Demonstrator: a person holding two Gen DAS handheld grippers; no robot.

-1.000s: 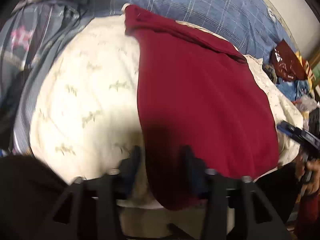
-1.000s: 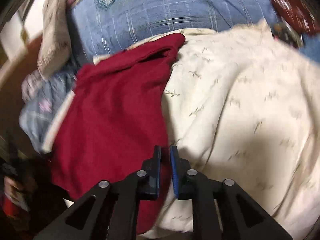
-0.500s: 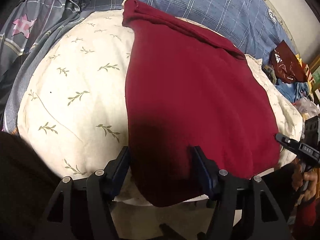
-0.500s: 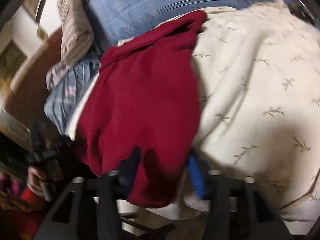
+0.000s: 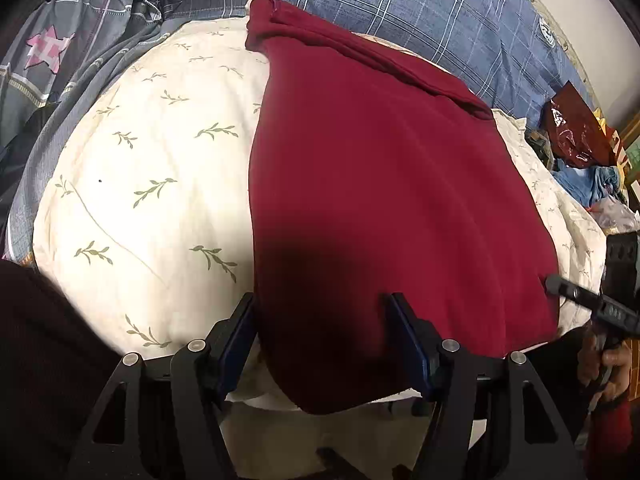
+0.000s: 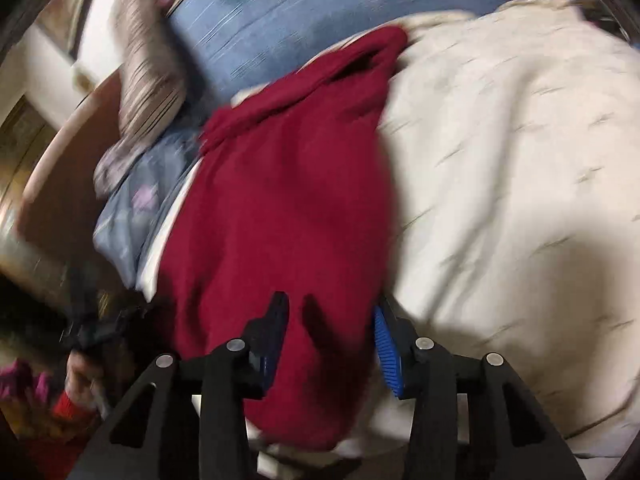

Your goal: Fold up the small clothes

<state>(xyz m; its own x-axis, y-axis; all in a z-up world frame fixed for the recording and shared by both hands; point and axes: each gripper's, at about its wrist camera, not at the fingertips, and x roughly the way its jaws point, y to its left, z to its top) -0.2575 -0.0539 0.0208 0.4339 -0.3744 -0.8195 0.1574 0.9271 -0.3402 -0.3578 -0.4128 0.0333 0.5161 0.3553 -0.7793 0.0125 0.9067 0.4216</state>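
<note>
A dark red garment (image 5: 380, 200) lies flat on a cream quilt with a green leaf print (image 5: 152, 184); its near hem hangs over the quilt's front edge. My left gripper (image 5: 322, 312) is open, its jaws astride the near left corner of the hem. The right wrist view is blurred: the same red garment (image 6: 280, 208) lies left of centre, and my right gripper (image 6: 330, 320) is open with its jaws astride the near right corner of the hem. The right gripper also shows at the right edge of the left wrist view (image 5: 600, 304).
A blue plaid pillow (image 5: 420, 12) lies behind the garment. A grey star-print cloth (image 5: 60, 60) lies at the far left. A dark red bag (image 5: 572, 132) and blue clothes (image 5: 596, 184) sit at the right. A striped pillow (image 6: 148, 76) leans by the headboard.
Both grippers have opened wide and moved in over the garment's near hem. The right gripper swung left from the quilt onto the red cloth.
</note>
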